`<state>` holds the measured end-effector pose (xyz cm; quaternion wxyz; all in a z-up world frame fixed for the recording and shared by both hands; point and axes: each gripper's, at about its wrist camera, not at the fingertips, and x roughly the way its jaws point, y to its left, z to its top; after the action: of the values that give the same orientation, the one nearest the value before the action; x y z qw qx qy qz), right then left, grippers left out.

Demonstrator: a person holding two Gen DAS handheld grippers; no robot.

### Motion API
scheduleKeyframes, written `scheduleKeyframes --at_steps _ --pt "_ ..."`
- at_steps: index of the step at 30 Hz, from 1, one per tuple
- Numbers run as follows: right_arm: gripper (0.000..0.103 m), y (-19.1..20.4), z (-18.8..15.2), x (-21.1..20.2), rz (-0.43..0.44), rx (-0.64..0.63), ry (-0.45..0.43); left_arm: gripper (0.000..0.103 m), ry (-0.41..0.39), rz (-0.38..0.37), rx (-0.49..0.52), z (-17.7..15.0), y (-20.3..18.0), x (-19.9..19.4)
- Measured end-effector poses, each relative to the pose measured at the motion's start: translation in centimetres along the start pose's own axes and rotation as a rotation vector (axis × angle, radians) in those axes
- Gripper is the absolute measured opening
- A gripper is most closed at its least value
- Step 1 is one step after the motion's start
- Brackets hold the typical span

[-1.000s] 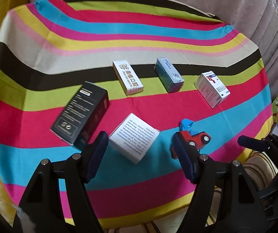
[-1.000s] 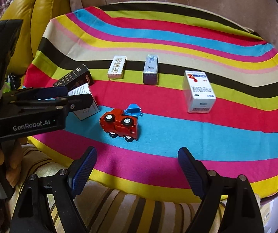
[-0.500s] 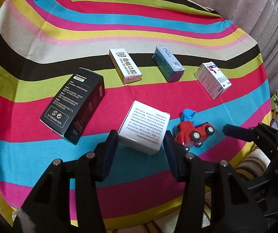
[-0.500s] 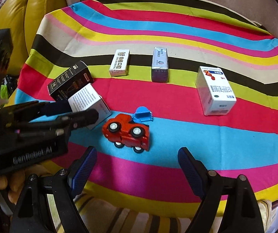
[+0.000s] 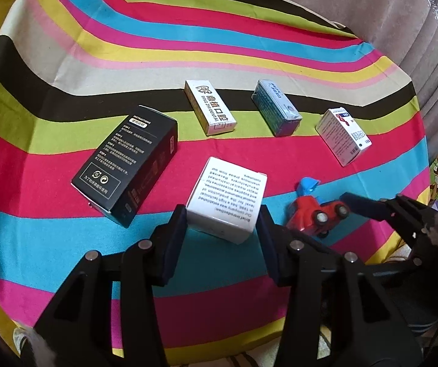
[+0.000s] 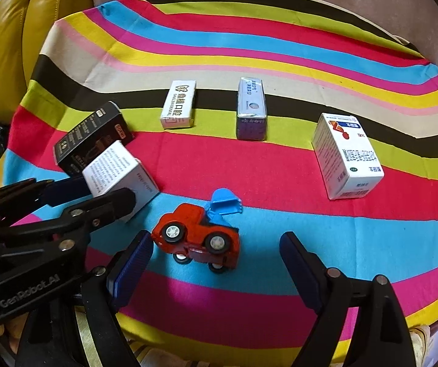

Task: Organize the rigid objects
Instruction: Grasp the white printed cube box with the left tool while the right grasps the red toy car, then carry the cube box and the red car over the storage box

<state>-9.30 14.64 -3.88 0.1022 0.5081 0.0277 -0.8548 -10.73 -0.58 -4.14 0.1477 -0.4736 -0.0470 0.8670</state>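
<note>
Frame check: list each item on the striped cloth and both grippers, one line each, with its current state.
White text box: tilted, between left gripper's pads.
Left gripper: closing on it.
Red toy truck: tipped on its side, blue bed raised.
Right gripper: closing, not touching truck.
Black box: lying flat.
Dental box, blue pack, red-marked box: flat, in a row.

left claw (image 5: 221,225) closing around white box (image 5: 228,197) on striped cloth (image 5: 66,238)

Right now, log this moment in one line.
left gripper: closing on white box | right gripper: closing, straddling toy truck
</note>
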Motion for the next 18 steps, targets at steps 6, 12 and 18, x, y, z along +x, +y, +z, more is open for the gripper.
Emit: scheduleKeyframes --at_steps 6,12,18 --pt "0.056 -0.1 -0.3 0.2 -0.014 0.007 -0.007 0.05 -0.019 0.012 0.014 -0.1 -0.5 0.0" --pt "0.056 -0.6 -0.6 -0.1 0.003 0.014 -0.017 0.05 -0.055 0.032 0.019 -0.4 -0.7 -0.7" --pt "0.056 -1.0 -0.9 -0.7 0.009 0.026 -0.035 0.05 -0.105 0.055 0.018 -0.7 -1.0 -2.2"
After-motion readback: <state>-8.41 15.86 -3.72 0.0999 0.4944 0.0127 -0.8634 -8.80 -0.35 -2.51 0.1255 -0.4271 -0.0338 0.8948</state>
